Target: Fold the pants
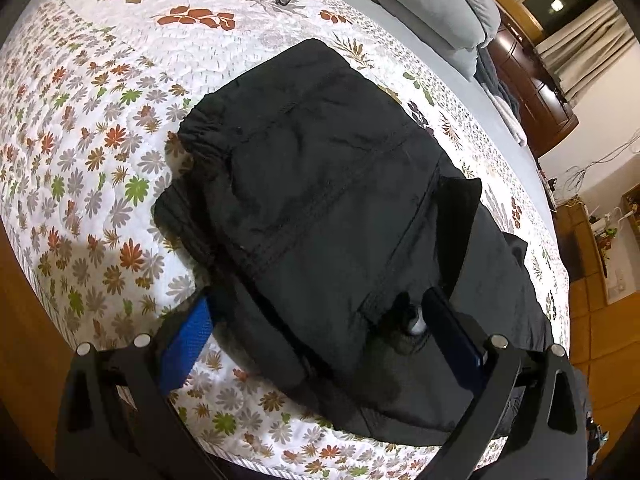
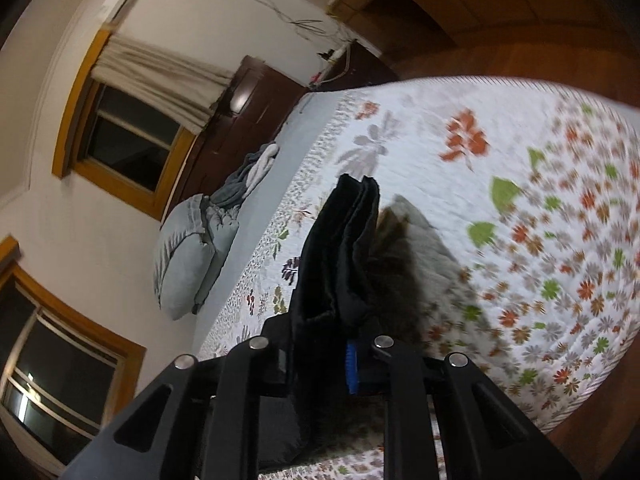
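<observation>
Right gripper (image 2: 320, 356) pinches black pants (image 2: 340, 248).

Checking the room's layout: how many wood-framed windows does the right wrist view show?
2. One wood-framed window sits at upper left under the pale curtain; the second window is at lower left, partly cut off by the picture's edge. Others may lie out of view.

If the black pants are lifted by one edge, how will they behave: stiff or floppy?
Probably floppy: the black pants lie in soft folds on the quilt, and the bunched edge pinched in the right gripper looks limp. Likely light, since a small pinch holds it. The layers may slide apart when raised.
</observation>
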Demonstrator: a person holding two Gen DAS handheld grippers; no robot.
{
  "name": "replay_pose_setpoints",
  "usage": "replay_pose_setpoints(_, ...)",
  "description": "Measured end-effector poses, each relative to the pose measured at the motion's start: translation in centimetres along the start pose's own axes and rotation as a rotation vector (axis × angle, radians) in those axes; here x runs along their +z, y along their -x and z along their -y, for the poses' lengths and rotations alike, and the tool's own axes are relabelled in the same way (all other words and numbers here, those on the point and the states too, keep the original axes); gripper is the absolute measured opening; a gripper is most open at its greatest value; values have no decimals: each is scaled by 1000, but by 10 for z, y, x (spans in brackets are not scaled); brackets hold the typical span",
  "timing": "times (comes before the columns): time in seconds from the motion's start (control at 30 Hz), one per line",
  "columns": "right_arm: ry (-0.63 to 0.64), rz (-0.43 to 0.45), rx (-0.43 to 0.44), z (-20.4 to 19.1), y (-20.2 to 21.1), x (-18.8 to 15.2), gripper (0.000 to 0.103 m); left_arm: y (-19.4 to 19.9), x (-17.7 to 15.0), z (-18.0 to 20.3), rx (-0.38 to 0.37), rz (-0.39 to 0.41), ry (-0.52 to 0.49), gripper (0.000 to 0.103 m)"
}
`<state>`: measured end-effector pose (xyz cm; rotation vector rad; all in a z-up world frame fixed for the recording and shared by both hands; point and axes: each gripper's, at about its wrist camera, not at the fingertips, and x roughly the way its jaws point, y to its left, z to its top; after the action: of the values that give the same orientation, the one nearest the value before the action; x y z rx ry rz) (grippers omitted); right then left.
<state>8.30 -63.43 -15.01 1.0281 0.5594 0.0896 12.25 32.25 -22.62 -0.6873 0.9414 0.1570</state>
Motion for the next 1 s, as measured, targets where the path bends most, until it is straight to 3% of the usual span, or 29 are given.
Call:
replay_pose_setpoints(0.6, 308, -6, -2, -146, 6, -26, 17, 4, -2, -5, -23, -9, -3, 100)
replay_pose_setpoints(1.0, 476, -40, -5, -213, -7, -58, 17, 7, -1, -12, -39, -12, 2, 100)
